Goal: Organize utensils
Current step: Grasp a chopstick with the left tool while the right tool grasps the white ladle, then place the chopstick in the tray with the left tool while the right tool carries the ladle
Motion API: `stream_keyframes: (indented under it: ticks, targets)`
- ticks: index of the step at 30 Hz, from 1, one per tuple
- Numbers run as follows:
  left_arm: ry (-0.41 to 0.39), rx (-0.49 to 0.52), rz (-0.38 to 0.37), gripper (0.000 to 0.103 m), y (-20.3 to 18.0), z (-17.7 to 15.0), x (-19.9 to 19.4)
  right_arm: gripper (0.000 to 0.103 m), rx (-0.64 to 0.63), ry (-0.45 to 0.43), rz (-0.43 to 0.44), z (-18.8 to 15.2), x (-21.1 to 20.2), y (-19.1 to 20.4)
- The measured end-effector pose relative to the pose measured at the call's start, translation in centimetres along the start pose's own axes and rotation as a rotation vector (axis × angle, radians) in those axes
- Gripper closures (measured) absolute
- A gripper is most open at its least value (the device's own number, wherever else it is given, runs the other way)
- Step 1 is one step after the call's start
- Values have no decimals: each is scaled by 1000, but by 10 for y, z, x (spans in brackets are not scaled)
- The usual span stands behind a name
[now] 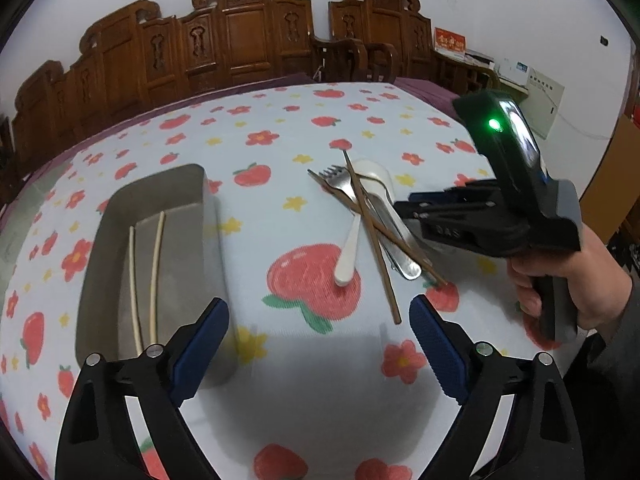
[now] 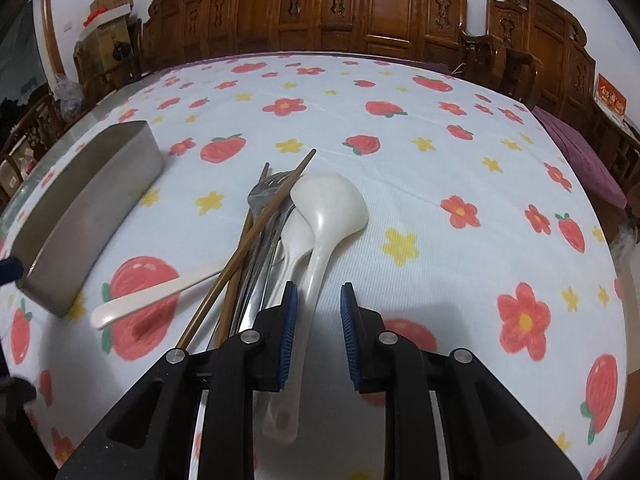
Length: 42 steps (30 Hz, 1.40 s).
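Note:
A pile of utensils lies on the fruit-print tablecloth: a white ladle [image 2: 328, 208], a white spoon [image 2: 160, 294], a metal fork [image 2: 266, 192] and two brown chopsticks [image 2: 260, 220]. The pile also shows in the left wrist view [image 1: 372, 216]. A metal tray [image 1: 160, 248] at the left holds two pale chopsticks [image 1: 156, 264]. My left gripper [image 1: 320, 344] is open and empty, above the cloth between tray and pile. My right gripper [image 2: 318, 332] is open with its fingers on either side of the ladle's handle, apart from it. It also shows in the left wrist view [image 1: 412, 210].
The metal tray [image 2: 88, 208] sits left of the pile in the right wrist view. Carved wooden chairs [image 2: 360, 12] line the table's far edge. A purple cushion [image 2: 580, 160] lies at the far right. Boxes [image 2: 108, 20] stand at the back left.

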<state>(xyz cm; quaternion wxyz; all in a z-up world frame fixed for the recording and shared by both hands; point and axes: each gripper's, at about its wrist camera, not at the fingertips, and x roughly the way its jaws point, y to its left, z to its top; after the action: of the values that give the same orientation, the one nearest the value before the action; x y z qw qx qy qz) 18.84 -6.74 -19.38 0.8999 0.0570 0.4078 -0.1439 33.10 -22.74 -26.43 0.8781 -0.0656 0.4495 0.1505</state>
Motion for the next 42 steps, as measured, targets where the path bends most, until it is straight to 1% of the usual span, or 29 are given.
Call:
stream_keyframes:
  ticks: [1,3,5,8,10,13,15,17,19,22,24,26,28,29,32,34,35,38,42]
  targets:
    - [3,-1,-3,22,-1,0,2,79,5,8,-5,1,3,0]
    - [12,-6,-11,24,-3,-2,5,79,-6,11,-30,3,5,2]
    - [15,-8,-27,28,-6,-3,7,79,-10,15,-33,4,6,2]
    - [14,-9,-36,32,-10,-4,10,90,-3,22,-35,4,5,-3]
    - [20,-10,-44,36,-15,-3,13,92,12,31,-29,3,4,-7]
    - [29,-3,-52,38,-21,-2,19,93,23,36,-51,0,-1,-14]
    - [35,4,-60,46,-27,-2,23,93,26,26,-56,-2,-7,-17]
    - [44,15,-60,50,-31,-2,29,93,29,17,-63,-3,-10,-21]
    - [57,28,-63,57,-36,-2,37,93,43,5,-62,-3,-15,-27]
    - [73,41,-60,63,-42,-3,47,93,60,-12,-64,-1,-22,-34]
    - [84,52,-53,69,-45,-4,54,93,60,-19,-64,0,-24,-35]
    - [88,54,-43,71,-45,-3,59,93,59,-23,-60,0,-25,-35]
    - [95,51,-39,79,-45,-2,64,93,57,-23,-60,0,-25,-35]
    - [99,48,-34,81,-44,-2,67,93,56,-23,-61,0,-25,-34]
    - [89,47,-24,85,-43,0,69,93,58,-26,-58,0,-26,-34]
    - [85,43,-26,96,-43,0,70,93,54,-27,-56,0,-26,-33]
    - [85,43,-28,98,-43,0,70,93,51,-26,-55,0,-26,-32]
    - [86,53,-30,99,-43,0,69,93,48,-25,-55,0,-26,-31]
    - [70,49,-33,99,-39,-1,58,93,46,-34,-49,2,-30,-28]
